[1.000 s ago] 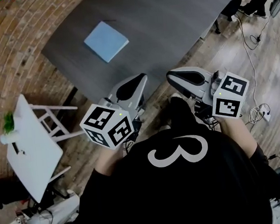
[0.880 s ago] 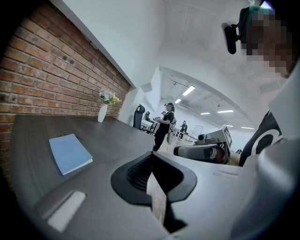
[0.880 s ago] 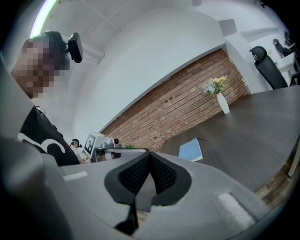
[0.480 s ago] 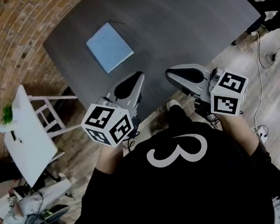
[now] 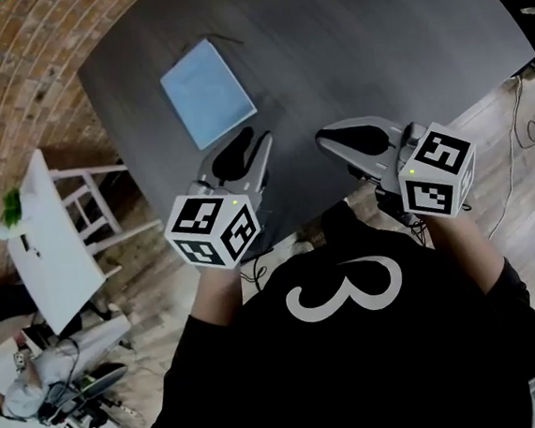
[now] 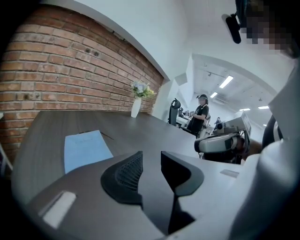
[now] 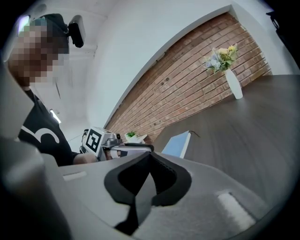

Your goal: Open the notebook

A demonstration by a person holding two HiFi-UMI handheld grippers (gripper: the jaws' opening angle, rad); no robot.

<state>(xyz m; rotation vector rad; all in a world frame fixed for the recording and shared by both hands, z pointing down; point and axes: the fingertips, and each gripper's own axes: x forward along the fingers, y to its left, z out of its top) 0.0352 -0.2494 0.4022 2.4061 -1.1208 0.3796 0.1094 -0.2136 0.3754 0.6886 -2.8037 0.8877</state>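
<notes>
**Left gripper readied as notebook lay unopened**

The light-blue notebook [image 5: 207,92] lay closed and flat on the dark table [image 5: 374,48], toward its far left corner and well apart from both tools. The left gripper [image 6: 151,157] pointed toward it. Its jaws had just been opening, with a clear gap and nothing between them, apparently to take the cover's edge. The right gripper [image 7: 150,157] hung alongside over the table's near edge, jaws pressed together and empty, probably held back to steady the book.

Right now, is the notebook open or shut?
Shut. The blue notebook lies flat on the dark table with its cover closed, and no inside pages show in any view.
</notes>
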